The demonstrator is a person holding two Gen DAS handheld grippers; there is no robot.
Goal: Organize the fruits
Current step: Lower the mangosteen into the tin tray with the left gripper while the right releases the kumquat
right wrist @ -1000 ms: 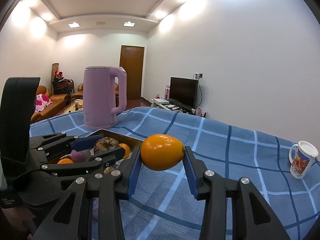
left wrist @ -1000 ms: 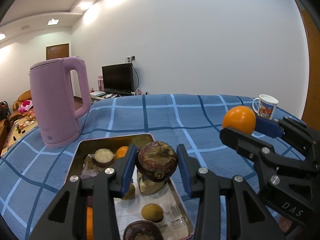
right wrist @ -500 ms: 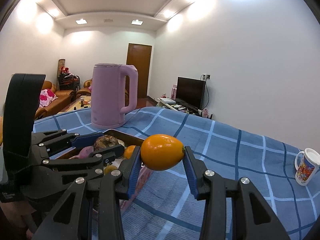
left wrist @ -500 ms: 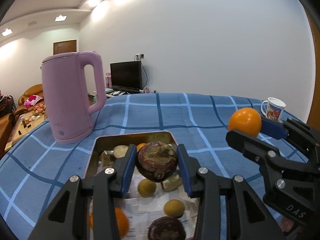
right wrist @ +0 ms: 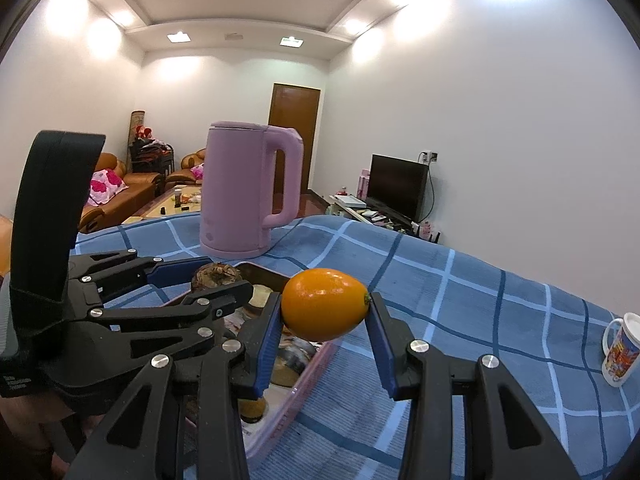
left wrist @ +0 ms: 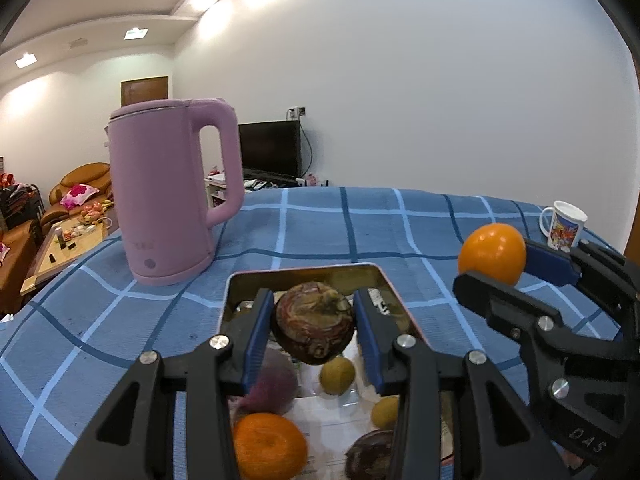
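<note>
Above the metal tray (left wrist: 394, 300) on our blue checked tablecloth (left wrist: 352, 232), our left gripper (left wrist: 314, 326) is clamped on a dark, mottled round fruit (left wrist: 314, 328), blue pads pressing both its sides. At about three o'clock from it, our right gripper (right wrist: 325, 312) is clamped on an oval orange fruit (right wrist: 325, 305), held off the cloth just past the tray's right edge. Down in the tray we see an orange (left wrist: 270, 446), two small yellowish-brown fruits (left wrist: 337, 369), a purplish blurred one (left wrist: 276, 384) that may be another dark fruit, and a dark one at six o'clock. Our pink kettle (left wrist: 168, 188) stands upright on the cloth at ten o'clock from the tray, just beside its far left corner. A printed mug (left wrist: 564, 224) sits well apart at two o'clock.
</note>
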